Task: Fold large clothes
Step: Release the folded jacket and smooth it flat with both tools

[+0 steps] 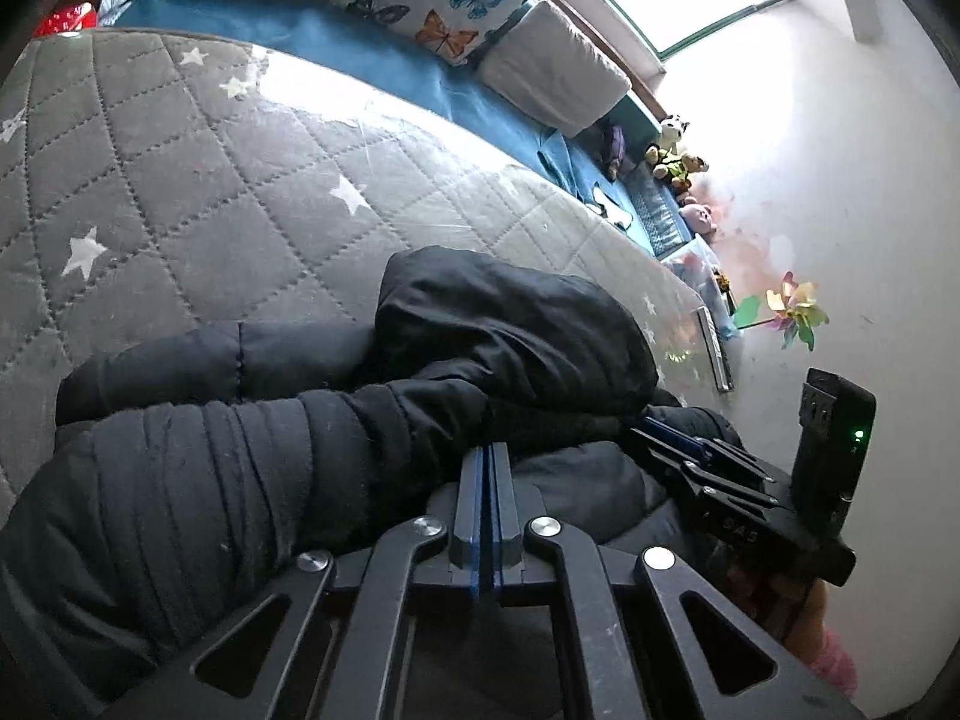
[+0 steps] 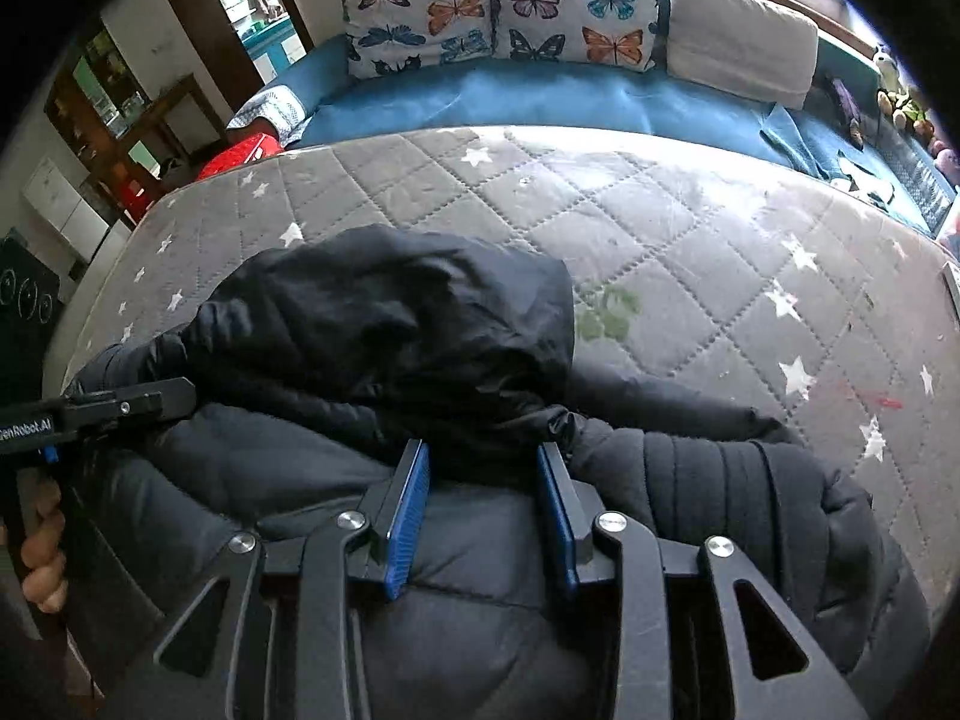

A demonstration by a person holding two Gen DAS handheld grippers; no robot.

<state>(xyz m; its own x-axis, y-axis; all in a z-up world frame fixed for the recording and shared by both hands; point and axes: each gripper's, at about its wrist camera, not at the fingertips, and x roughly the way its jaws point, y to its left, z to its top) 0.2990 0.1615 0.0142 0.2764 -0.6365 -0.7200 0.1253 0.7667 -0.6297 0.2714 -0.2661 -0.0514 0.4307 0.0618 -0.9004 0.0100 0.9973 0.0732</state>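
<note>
Right wrist view, black jacket (image 2: pixel 384 324) under right tool (image 2: pixel 485 456), partly open

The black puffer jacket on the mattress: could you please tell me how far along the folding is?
Done: the black puffer jacket lies bunched on the quilted mattress, a sleeve drawn across it. In hand: the left hand-held gripper is shut at the fabric; the right hand-held gripper straddles a fold. Left: flattening into a neat stack.
</note>
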